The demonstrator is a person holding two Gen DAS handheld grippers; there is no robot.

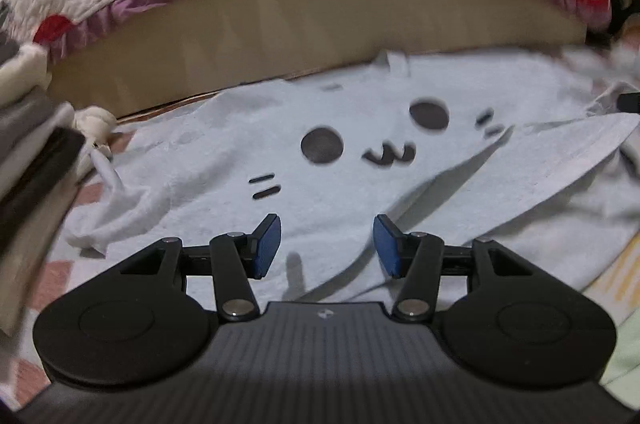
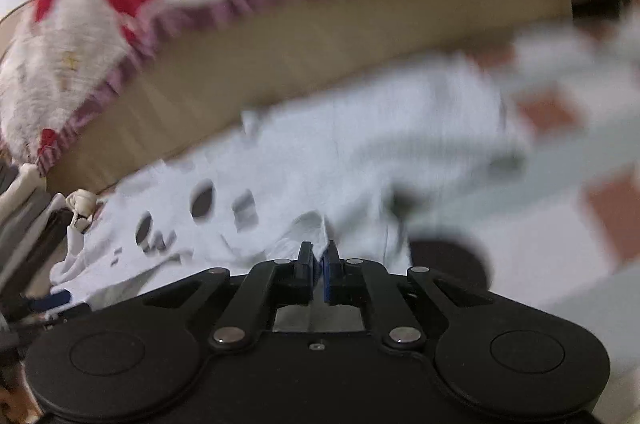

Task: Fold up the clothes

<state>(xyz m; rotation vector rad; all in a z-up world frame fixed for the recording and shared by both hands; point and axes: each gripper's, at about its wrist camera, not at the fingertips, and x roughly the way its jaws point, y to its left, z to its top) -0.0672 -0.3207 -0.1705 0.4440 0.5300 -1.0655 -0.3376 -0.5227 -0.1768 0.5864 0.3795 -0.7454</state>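
While the pale blue shirt [image 1: 360, 144] with a cat-face print lies spread on the checked floor mat [image 1: 52, 280] beside a quilt-draped bed [image 1: 280, 20], folding has barely begun. At left, a stack of folded clothes [image 1: 28, 160] suggests earlier items are finished. The left gripper [image 1: 327, 244] hovers over the shirt's lower part, jaws half apart and empty. The right gripper [image 2: 318, 264] has its jaws pinched on the shirt's edge, lifting a ridge; remaining folds are still undone.
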